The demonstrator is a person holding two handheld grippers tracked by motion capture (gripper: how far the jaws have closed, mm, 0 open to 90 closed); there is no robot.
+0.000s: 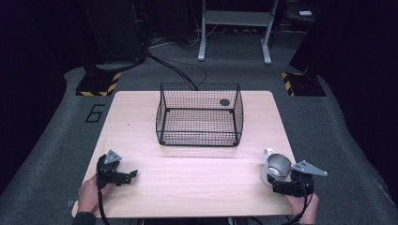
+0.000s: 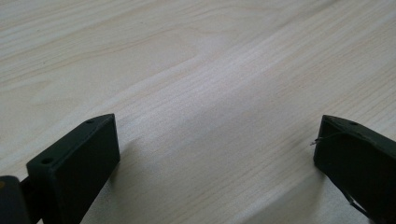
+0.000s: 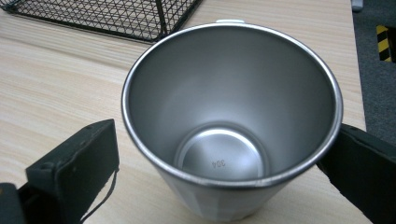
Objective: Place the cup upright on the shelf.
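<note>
Steel cup (image 3: 232, 121) stands at lower right of the table (image 1: 197, 173), uncaged, right gripper (image 3: 224, 154) jaws spread flanking it ungripped, left gripper (image 2: 217, 158) spread and idle, wire basket (image 1: 199, 115) waiting at centre.

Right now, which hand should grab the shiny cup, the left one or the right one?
The right one, most likely. The right gripper already has its open jaws on either side of the steel cup, though not clamped. The left gripper sits across the table, over bare wood.
</note>
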